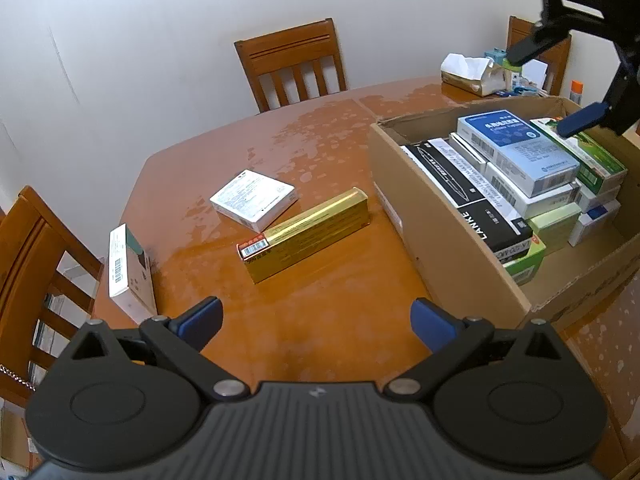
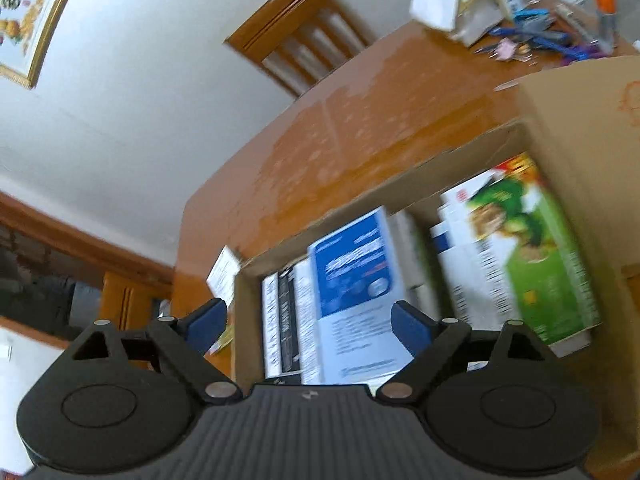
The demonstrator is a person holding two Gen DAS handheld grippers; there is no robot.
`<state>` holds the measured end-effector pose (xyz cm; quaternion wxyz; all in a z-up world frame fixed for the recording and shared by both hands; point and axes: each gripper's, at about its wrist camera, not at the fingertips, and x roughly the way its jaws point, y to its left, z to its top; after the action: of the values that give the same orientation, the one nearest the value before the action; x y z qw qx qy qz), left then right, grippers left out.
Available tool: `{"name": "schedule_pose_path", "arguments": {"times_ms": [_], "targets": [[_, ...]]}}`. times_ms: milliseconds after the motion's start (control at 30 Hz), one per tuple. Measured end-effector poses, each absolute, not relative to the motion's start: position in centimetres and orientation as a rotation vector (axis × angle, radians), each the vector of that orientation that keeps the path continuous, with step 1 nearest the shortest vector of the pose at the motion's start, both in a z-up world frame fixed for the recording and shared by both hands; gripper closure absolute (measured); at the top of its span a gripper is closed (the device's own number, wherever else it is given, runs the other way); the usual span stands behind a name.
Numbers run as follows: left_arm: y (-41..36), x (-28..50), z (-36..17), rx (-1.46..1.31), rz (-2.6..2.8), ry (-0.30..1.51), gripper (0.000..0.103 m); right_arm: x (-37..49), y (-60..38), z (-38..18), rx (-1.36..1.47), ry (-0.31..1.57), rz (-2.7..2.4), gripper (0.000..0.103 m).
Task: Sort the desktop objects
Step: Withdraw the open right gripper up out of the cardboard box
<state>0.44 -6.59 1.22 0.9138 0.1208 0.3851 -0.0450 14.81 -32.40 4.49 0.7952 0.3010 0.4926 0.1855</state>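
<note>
Both tools were empty here. The left tool [image 1: 316,322] sat low in its own view with the blue fingers [image 1: 202,318] spread wide apart over bare bench [image 1: 320,328], gripping nothing. The right tool [image 1: 556,92] showed up in the upper right corner of that same view, hanging above the cardboard box [image 1: 436,248], its fingers also well apart and nothing between them. In the right wrist view, that tool [image 2: 308,322] was open too, looking down into the box [image 2: 568,152], though the frame was pretty blurry.

Still loose on the bench, roughly in the middle of the left view: a gold box [image 1: 306,234] lying flat and diagonal, and a flat white box [image 1: 254,200] just above-left of it, close enough that I couldn't tell if they touched. Over at the left edge of the frame, a white and dark green box [image 1: 128,270] stood on its side near the bench edge, well apart from the other two.

The cardboard box filled the right side of the frame and was packed: a blue and white box [image 1: 518,146] lay on top of the stack, a green box [image 1: 588,156] to its right, and a black box marked LANKE [image 1: 476,208] along the left wall. In the right wrist view, the blue one [image 2: 352,268] and the green one [image 2: 532,248] showed up side by side.

A wooden chair [image 1: 292,64] stood behind the bench at upper centre, plus a crumpled bag [image 1: 468,72] and small clutter at upper right.
</note>
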Motion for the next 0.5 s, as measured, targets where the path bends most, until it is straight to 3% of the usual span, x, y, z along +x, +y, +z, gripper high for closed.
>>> {"name": "schedule_pose_path", "arguments": {"times_ms": [500], "targets": [[-6.0, 0.1, 1.6, 0.233, -0.062, 0.780, 0.003, 14.4, -26.8, 4.7, 0.548, 1.125, 0.512, 0.010]]}}
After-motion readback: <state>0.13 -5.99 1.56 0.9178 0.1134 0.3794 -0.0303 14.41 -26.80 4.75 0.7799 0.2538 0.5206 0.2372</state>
